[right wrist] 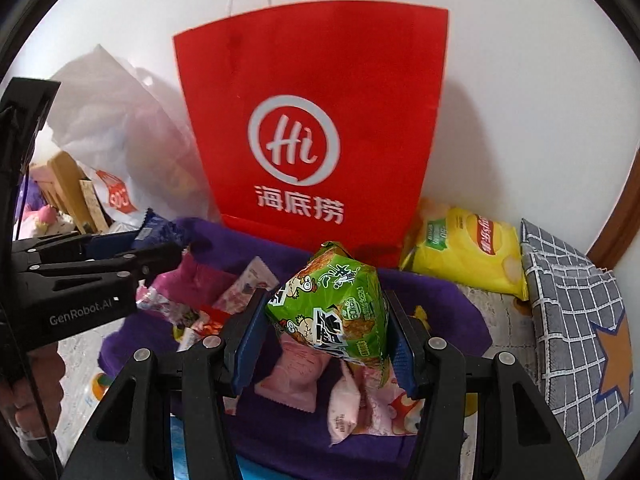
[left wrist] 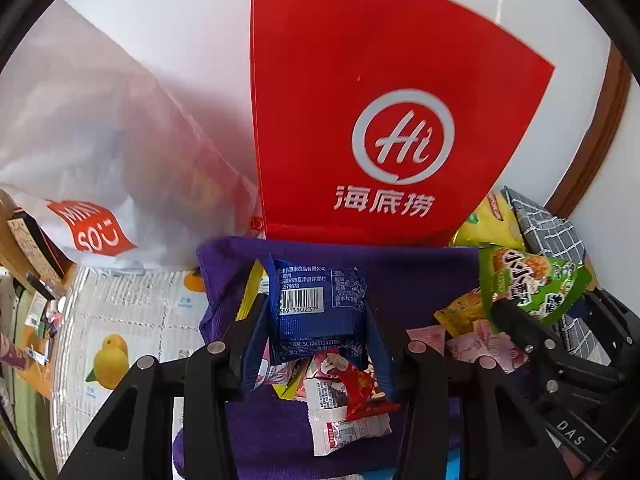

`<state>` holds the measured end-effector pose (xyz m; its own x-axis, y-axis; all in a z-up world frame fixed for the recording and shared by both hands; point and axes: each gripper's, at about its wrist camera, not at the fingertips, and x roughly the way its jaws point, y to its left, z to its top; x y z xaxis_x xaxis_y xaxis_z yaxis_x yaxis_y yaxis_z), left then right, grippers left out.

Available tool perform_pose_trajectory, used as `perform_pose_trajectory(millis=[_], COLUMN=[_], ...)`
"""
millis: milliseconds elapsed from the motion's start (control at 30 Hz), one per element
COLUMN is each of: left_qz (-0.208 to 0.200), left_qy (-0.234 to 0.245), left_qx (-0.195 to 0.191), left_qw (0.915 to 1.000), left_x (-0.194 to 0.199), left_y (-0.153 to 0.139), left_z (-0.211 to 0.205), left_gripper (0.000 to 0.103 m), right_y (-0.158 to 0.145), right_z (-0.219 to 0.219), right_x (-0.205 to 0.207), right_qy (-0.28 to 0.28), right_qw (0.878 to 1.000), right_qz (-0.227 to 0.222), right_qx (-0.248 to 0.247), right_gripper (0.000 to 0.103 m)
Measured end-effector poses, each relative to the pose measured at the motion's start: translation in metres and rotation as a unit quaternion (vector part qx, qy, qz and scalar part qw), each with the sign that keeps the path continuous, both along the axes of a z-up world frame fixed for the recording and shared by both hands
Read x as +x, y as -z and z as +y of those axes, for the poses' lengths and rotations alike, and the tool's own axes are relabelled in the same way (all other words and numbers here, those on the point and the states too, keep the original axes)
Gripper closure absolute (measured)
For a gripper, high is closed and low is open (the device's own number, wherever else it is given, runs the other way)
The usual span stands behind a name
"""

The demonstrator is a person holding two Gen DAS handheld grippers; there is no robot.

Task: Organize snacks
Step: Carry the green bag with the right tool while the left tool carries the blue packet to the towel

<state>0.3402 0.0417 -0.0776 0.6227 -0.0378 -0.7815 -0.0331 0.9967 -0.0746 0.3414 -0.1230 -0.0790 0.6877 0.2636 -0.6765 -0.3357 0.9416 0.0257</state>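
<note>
- a tall red paper bag [right wrist: 312,120] with a white "hi" logo stands upright against the white wall, at the back edge of the purple cloth [right wrist: 432,300]
- a white plastic bag [left wrist: 100,152] with a red label slumps just to the left of the red bag
- the purple cloth is spread on the counter [left wrist: 132,312], whose cover is printed with fruit pictures; loose snack packets lie scattered on the cloth
- a grey checked cushion [right wrist: 572,320] with an orange star sits at the right, near the wall
- a yellow chip bag [right wrist: 468,252] lies between the red bag and the cushion, off the cloth's right end
- the right hand-held gripper [right wrist: 324,340] is clenched on a green snack packet [right wrist: 336,308], its blue pads pressing both sides, lifted above pink packets [right wrist: 296,376] on the cloth
- the left hand-held gripper [left wrist: 316,328] grasps a blue snack packet [left wrist: 316,304], barcode side facing the camera, held above a red-and-white packet [left wrist: 344,400] on the cloth
- the two grippers sit side by side in front of the red bag, the left one visible at the left edge of the right wrist view
</note>
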Motion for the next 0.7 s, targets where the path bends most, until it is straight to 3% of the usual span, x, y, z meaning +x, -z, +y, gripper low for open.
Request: perform_pose_trajectory(millis=[700], left_qz=[0.017], left_qy=[-0.006], left_qx=[0.008], left_qw=[0.9998], left_x=[0.005], left_y=[0.007], left_z=[0.002], left_gripper=[0.059], right_y=[0.007], right_z=[-0.016], right_x=[0.012], right_qy=[0.018], right_qw=[1.0], right_qz=[0.023], right_qx=[-0.002], right_gripper=[0.048])
